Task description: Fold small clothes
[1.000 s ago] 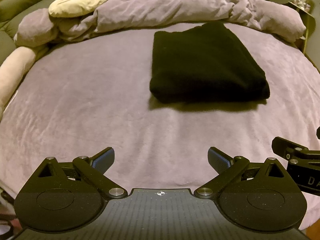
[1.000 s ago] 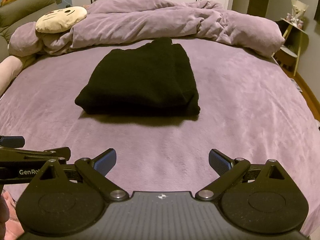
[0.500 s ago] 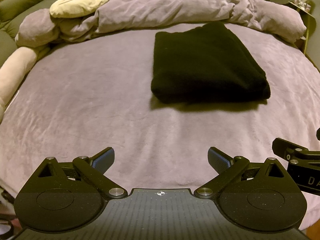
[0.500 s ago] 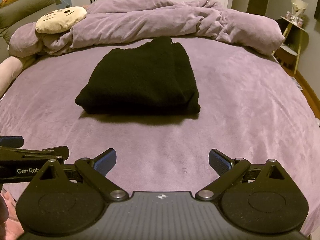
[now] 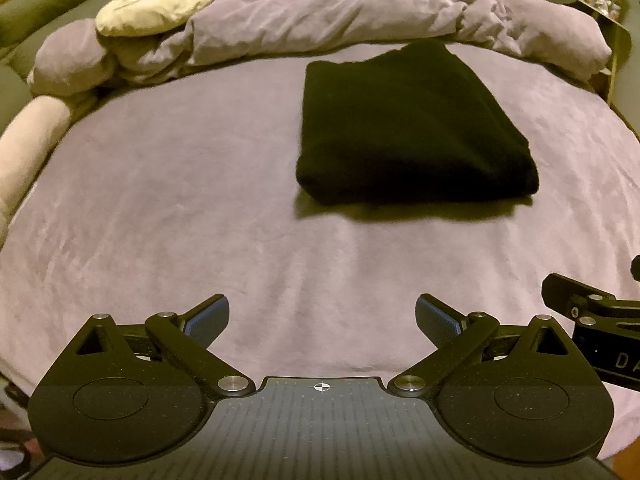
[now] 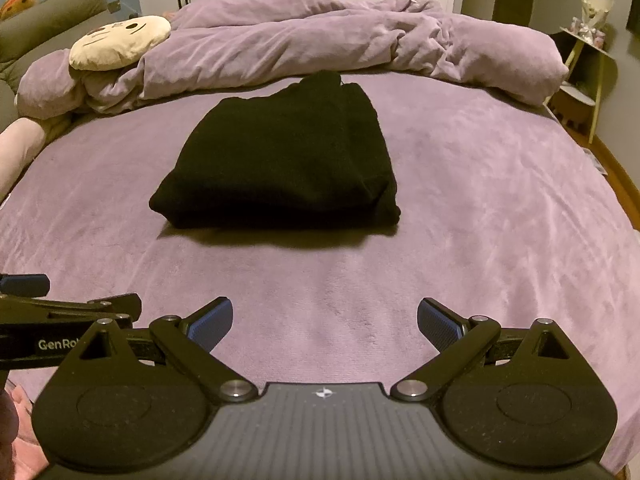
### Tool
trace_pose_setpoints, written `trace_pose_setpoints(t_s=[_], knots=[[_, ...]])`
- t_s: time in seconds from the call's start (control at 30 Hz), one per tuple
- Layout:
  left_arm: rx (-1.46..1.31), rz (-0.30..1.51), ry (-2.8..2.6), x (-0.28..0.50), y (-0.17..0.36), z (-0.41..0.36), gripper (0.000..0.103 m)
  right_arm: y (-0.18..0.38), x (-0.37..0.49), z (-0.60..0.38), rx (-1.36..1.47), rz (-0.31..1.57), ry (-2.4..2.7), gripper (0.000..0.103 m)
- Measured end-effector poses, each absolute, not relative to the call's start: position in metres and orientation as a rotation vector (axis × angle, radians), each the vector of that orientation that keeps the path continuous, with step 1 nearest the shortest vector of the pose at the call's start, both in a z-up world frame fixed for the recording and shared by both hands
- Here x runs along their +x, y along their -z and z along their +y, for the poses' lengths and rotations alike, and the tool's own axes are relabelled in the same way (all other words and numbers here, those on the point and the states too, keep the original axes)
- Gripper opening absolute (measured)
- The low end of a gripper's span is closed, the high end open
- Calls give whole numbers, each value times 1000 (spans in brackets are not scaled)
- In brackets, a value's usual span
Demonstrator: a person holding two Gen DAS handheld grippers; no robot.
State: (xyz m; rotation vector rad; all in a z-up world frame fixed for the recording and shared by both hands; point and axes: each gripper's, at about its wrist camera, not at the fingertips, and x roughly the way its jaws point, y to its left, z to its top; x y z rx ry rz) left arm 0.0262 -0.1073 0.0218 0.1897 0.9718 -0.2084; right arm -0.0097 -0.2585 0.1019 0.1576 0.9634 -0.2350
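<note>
The left gripper (image 5: pixel 322 320) hangs low over the near part of the bed, its two blue-padded fingers (image 5: pixel 208 322) spread wide with nothing between them. The right gripper (image 6: pixel 325 323) sits just beside it at the same height, likewise spread wide and empty; each shows at the edge of the other's view. Beyond both, well apart from the fingertips, the black garment (image 6: pixel 280 160) lies folded into a thick, neat rectangle on the purple bedspread (image 6: pixel 480 208), its rounded folded edge facing the grippers. Behind it a crumpled purple duvet (image 6: pixel 320 44) runs across the head of the bed, and a cream cat-face cushion (image 6: pixel 120 42) rests on its left end. A pale pink bolster (image 5: pixel 28 140) lies along the left edge.
</note>
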Motion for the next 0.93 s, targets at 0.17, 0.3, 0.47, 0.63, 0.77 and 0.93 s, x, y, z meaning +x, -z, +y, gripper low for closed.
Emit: trace_pose_setpoints(t_s=[0.17,0.3,0.47,0.63,0.77,0.93], knots=[[196,980,196,27,-19,-109,102,-102,-11,-260,170,962,240,99],[184,986,188,27,-19,-107,102,-102,-11,-260,179,961,242,99],[190,967,175,25,-20,-107,102,-103,-11,-260,180,962,237,99],[203,963,176,24,-18,-109,102,-103,-12,-262,182,961,234,99],[204,961,186,25,-18,-111,103,-103,-12,-261,182,965,235,99],[217,956,189,23,-17,-113,103,-102,-11,-261,177,965,243,99]])
